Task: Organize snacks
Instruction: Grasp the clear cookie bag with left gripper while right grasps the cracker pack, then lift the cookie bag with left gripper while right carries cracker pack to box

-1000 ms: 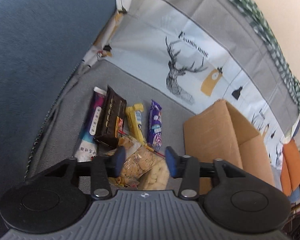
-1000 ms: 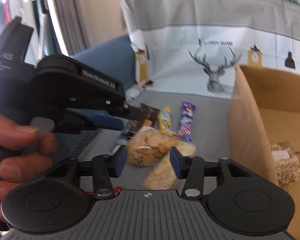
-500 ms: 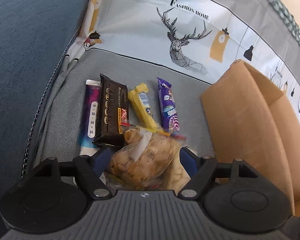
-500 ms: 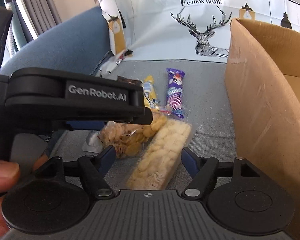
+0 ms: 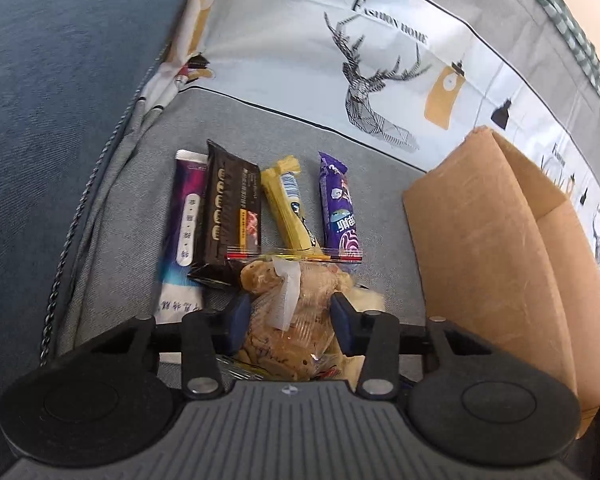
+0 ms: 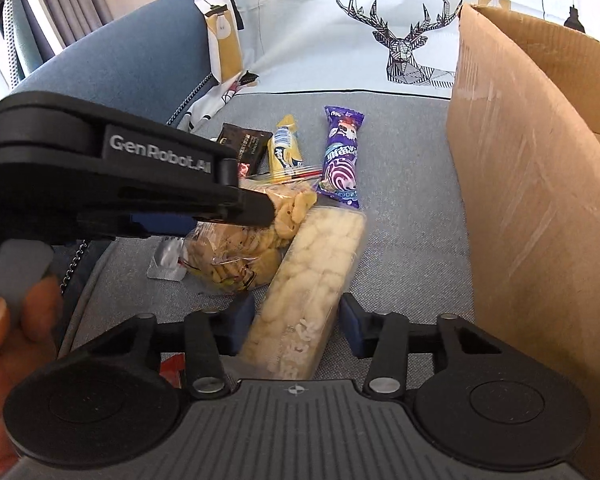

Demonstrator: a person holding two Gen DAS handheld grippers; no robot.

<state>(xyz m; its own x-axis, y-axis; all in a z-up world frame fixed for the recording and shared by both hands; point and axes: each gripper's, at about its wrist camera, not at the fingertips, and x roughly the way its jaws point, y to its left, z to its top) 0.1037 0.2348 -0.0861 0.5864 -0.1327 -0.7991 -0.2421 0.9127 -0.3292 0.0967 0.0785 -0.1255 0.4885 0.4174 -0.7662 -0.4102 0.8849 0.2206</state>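
Note:
Snacks lie on a grey sofa seat [image 5: 132, 216]. My left gripper [image 5: 290, 316] has its blue pads pressed on both sides of a clear bag of biscuits [image 5: 296, 320], seen also in the right wrist view [image 6: 240, 240]. My right gripper [image 6: 296, 320] is open around a long clear pack of pale puffs [image 6: 312, 280], with a gap on the right side. Beyond lie a purple-white pack [image 5: 184, 224], a black pack [image 5: 228, 208], a yellow bar [image 5: 288, 208] and a purple bar [image 5: 338, 208]. A cardboard box [image 5: 480, 240] stands at the right.
A blue armrest [image 5: 52, 80] rises on the left. A deer-print cover [image 5: 380, 80] hangs over the sofa back. The box wall [image 6: 532, 200] stands close to the right of my right gripper. The left gripper's body [image 6: 100, 176] crosses the right wrist view.
Both grippers have lowered onto the snacks. The left jaws have narrowed onto the biscuit bag. The right jaws have come down around the puff pack and narrowed.

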